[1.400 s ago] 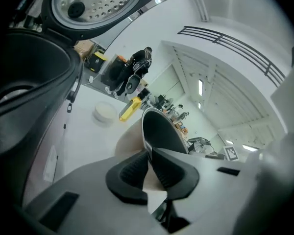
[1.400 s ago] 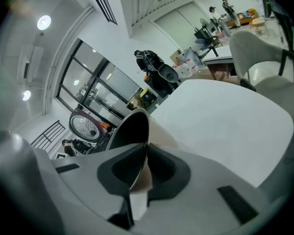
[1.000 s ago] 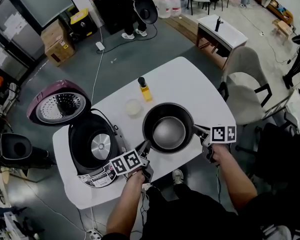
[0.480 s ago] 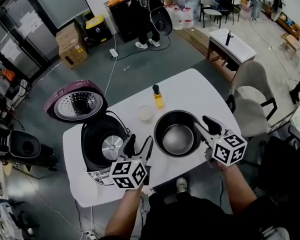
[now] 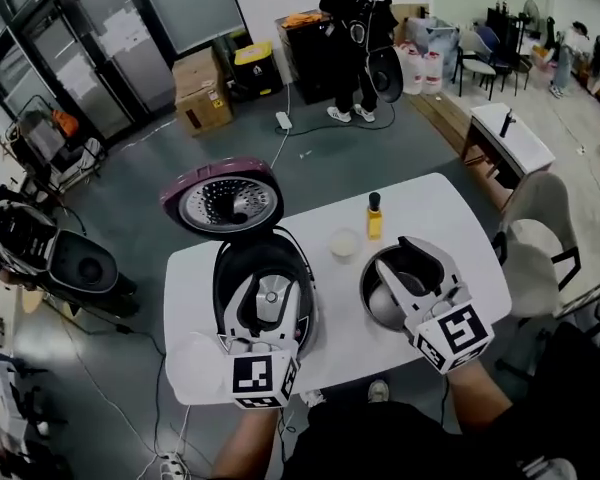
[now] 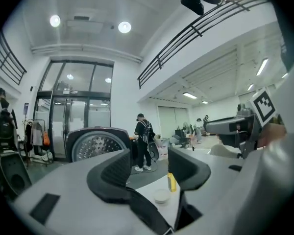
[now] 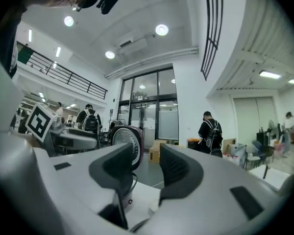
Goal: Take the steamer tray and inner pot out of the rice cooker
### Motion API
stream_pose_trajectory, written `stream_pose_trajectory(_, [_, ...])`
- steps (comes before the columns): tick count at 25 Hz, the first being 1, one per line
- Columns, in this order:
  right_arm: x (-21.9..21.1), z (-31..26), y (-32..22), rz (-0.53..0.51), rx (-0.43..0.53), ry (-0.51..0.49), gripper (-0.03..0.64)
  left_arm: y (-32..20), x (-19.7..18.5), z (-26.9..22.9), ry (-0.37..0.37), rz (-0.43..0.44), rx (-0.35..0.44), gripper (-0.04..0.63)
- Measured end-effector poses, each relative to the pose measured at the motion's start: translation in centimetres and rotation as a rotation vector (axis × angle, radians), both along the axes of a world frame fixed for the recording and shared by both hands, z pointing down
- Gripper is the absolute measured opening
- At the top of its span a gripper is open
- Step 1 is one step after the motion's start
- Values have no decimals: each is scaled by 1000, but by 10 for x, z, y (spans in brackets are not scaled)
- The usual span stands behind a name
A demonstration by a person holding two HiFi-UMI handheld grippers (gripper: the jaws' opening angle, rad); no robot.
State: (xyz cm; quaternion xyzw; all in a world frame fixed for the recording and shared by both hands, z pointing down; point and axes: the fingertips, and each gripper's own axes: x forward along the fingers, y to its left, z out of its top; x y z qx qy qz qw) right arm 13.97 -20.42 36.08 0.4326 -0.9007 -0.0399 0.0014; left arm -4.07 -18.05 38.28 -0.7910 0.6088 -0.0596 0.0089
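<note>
Both grippers are now lifted clear of the inner pot [image 5: 378, 306], whose rim they were holding a second ago. The pot is left standing on the white surface [image 5: 420, 203], just right of the open rice cooker [image 5: 252, 264]. The left gripper [image 6: 149, 168] is seen above the cooker's well, its fingers closing on nothing. The right gripper [image 7: 147, 168] is held right of the cooker, over the pot, fingers apart and empty. A yellow bottle [image 5: 374, 216] and a small white dish [image 5: 344, 243] are set right of the cooker's lid [image 5: 225, 200].

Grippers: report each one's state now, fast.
Left gripper: jaws apart but closing, nothing between them.
Right gripper: open, empty.
</note>
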Motion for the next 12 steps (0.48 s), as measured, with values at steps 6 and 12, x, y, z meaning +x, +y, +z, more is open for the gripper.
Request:
stream_pose_trajectory(6, [-76, -13, 8, -84, 96, 76, 153, 14, -53, -4, -26, -60, 11, 230])
stream_pose_trajectory(12, [-126, -23, 1, -107, 124, 59, 71, 19, -103, -11, -6, -127, 21, 176])
